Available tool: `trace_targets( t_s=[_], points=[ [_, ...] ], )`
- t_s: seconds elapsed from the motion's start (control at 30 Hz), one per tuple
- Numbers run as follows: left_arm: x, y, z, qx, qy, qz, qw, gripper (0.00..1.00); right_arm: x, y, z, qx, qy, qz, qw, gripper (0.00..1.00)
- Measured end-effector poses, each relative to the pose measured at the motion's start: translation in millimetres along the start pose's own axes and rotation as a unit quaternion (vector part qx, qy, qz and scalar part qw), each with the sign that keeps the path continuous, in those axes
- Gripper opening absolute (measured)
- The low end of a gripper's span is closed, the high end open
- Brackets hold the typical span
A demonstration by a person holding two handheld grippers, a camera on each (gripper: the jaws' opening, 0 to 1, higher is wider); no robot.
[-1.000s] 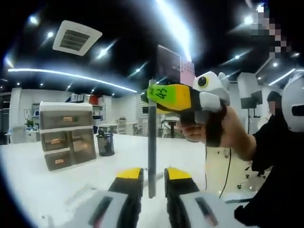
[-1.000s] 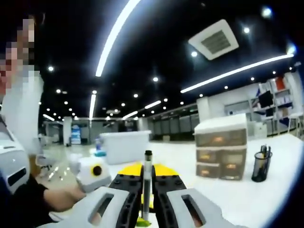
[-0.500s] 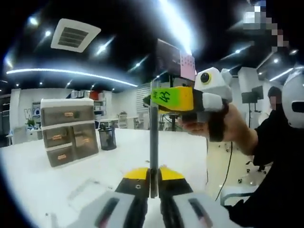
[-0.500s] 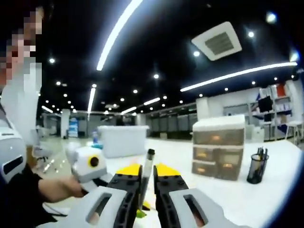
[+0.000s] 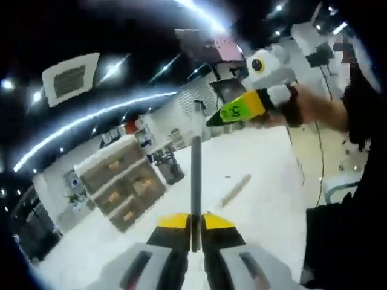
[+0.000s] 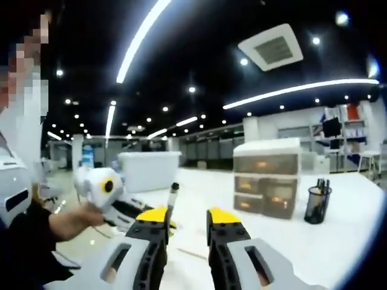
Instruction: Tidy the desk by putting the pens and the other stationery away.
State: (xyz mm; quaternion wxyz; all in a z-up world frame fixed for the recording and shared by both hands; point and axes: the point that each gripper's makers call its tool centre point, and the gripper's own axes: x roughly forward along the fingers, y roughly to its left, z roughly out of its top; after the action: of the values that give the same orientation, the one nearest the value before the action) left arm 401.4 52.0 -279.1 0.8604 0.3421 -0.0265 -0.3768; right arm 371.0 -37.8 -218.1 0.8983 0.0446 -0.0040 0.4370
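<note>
A white table [image 6: 338, 241] carries a drawer unit [image 6: 266, 184] and mesh pen cup [image 6: 317, 205]. Left tongs [image 5: 194, 222] grasp an upright grey pen [image 5: 196, 175]; right tongs [image 6: 187, 217] stand released.

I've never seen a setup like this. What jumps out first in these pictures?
A grey pen stands upright, clamped in the left gripper at the bottom of its view. The right gripper is open and holds nothing. Behind, on the white desk, sit a drawer unit and a mesh pen cup.
</note>
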Motion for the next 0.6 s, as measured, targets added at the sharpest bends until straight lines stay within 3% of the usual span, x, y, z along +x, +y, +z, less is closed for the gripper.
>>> trace_targets(
  t_s=[0.13,0.27,0.43,0.6],
  points=[
    [-6.6,20.4,3.8,0.107,0.014,0.032,0.9937,0.07,-6.1,-6.1,-0.2,0.007,0.005,-0.003,1.0000,0.25],
    [-9.1,34.5,6.5,0.190,0.029,0.052,0.9799,0.07,-9.7,-8.3,3.2,0.021,0.002,0.002,0.9998,0.27],
    [-12.3,35.6,15.2,0.294,0.041,0.059,0.9531,0.07,-8.5,-0.4,2.8,0.015,0.014,0.019,0.9996,0.29],
    [-13.4,34.0,26.5,0.409,0.035,0.070,0.9090,0.07,-2.9,7.8,-3.9,0.023,0.044,0.048,0.9976,0.31]
  ],
)
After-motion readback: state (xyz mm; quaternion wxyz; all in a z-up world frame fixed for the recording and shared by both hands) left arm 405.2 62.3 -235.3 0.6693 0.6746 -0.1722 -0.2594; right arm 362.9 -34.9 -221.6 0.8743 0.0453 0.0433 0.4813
